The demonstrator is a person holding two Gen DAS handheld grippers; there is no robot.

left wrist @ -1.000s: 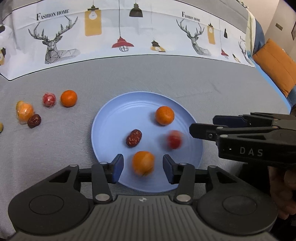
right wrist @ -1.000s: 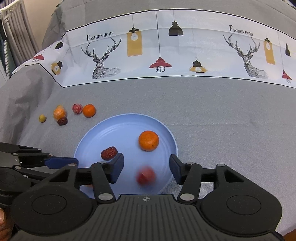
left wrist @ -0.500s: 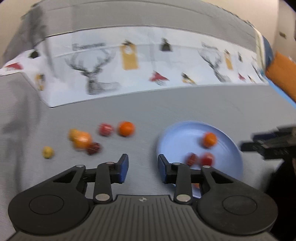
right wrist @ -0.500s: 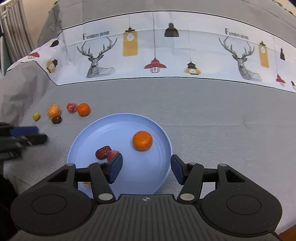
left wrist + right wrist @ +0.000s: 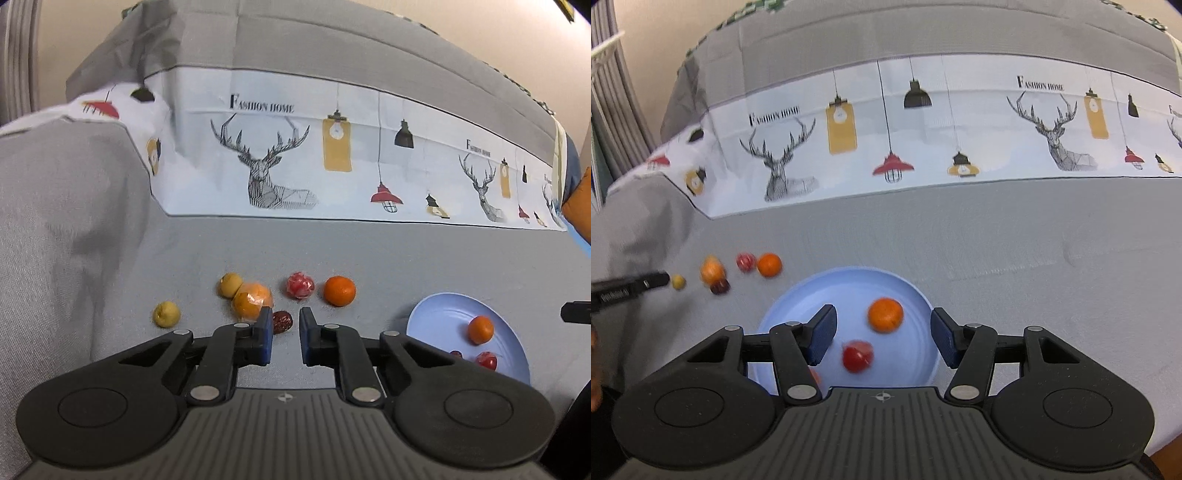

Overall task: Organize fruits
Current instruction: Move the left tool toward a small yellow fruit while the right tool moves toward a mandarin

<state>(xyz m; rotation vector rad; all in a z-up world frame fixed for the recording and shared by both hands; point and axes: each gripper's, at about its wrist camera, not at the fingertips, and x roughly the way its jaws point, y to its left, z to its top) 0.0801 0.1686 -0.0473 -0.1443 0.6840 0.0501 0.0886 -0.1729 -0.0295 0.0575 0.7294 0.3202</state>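
From my left wrist, my left gripper [image 5: 285, 334] hangs clenched on nothing above the grey bed [image 5: 369, 251], its tips just short of a date [image 5: 282, 321]; loose fruit lies in a row beyond: two yellow ones, a wrapped orange [image 5: 253, 302], a red ball [image 5: 300, 285], a mandarin [image 5: 339, 290]. All look light, round and prone to roll, best pinched across the middle. From my right wrist, my right gripper [image 5: 882, 334] is closing, empty, over the plate [image 5: 798, 306], where a mandarin [image 5: 885, 315] and a red fruit [image 5: 857, 355] sit.
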